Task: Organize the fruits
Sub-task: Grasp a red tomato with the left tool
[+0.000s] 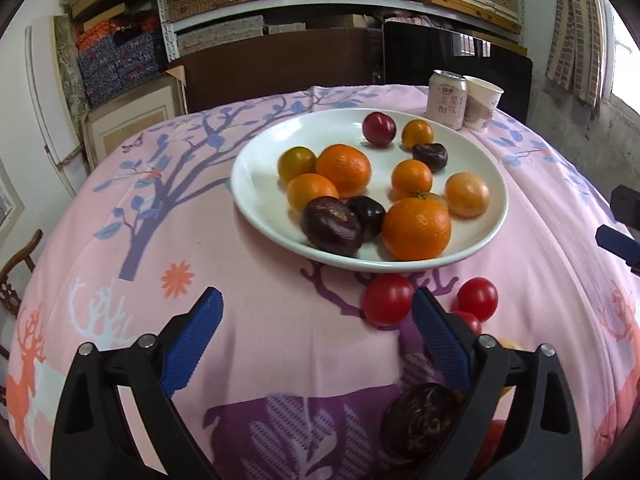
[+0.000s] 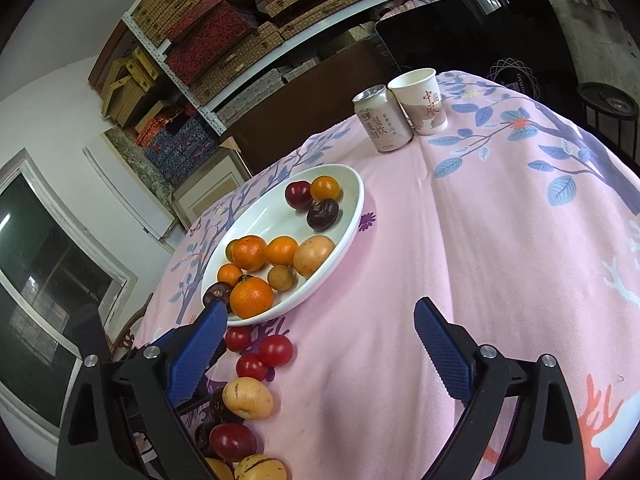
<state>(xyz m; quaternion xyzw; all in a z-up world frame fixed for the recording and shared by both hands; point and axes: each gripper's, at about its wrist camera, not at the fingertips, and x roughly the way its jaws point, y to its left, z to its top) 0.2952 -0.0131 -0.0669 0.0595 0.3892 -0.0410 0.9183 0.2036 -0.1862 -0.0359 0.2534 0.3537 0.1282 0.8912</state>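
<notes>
A white plate (image 1: pixel 256 184) holds several oranges, dark passion fruits and small plums; it also shows in the right wrist view (image 2: pixel 352 216). Loose red tomatoes (image 1: pixel 387 299) lie on the cloth just in front of the plate, by my left gripper's right finger. A dark passion fruit (image 1: pixel 420 420) lies low between the left fingers. My left gripper (image 1: pixel 316 320) is open and empty. My right gripper (image 2: pixel 320 328) is open and empty over bare cloth; red tomatoes (image 2: pixel 275 350), a yellow fruit (image 2: pixel 248 397) and a red plum (image 2: pixel 233 441) lie by its left finger.
A drink can (image 1: pixel 446 98) and a paper cup (image 1: pixel 482 102) stand at the table's far edge; they also show in the right wrist view, the can (image 2: pixel 386 118) and the cup (image 2: pixel 420 100). The pink patterned tablecloth (image 2: pixel 500 240) covers the table. Shelves of boxes stand behind.
</notes>
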